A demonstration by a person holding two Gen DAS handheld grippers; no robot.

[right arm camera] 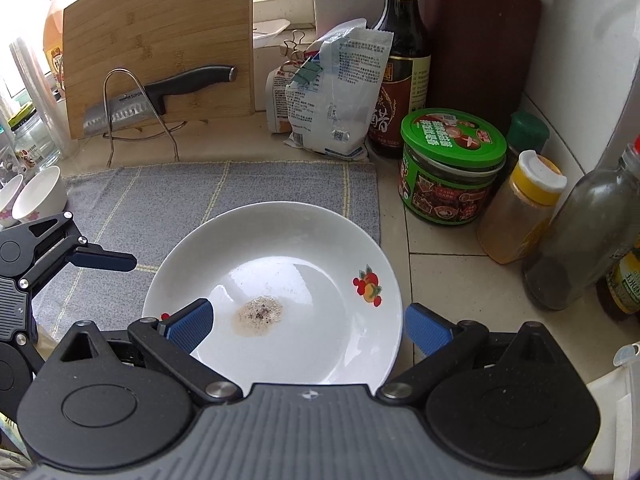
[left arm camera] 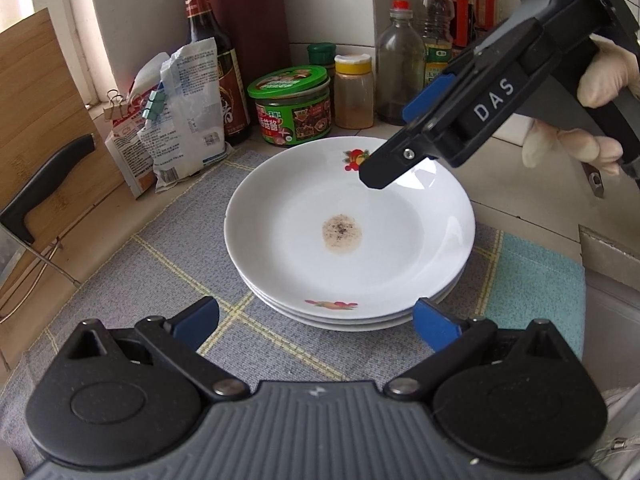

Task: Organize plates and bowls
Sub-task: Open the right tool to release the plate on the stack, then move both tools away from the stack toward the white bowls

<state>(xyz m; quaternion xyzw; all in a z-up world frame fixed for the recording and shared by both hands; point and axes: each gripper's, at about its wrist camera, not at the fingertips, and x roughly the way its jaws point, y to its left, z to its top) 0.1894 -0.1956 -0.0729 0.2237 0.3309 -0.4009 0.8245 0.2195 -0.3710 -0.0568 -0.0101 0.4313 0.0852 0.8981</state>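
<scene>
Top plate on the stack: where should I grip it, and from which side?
Grip the top plate by its upturned rim, probably at the near edge facing the open left gripper. The rim overhangs the plates beneath, so one finger could slip under it. Keep it level: a residue spot sits in the centre.

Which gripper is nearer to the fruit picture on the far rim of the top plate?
The right gripper. It hangs just over the fruit picture, jaws open. The left gripper waits at the plate's opposite, near edge, also open.
</scene>
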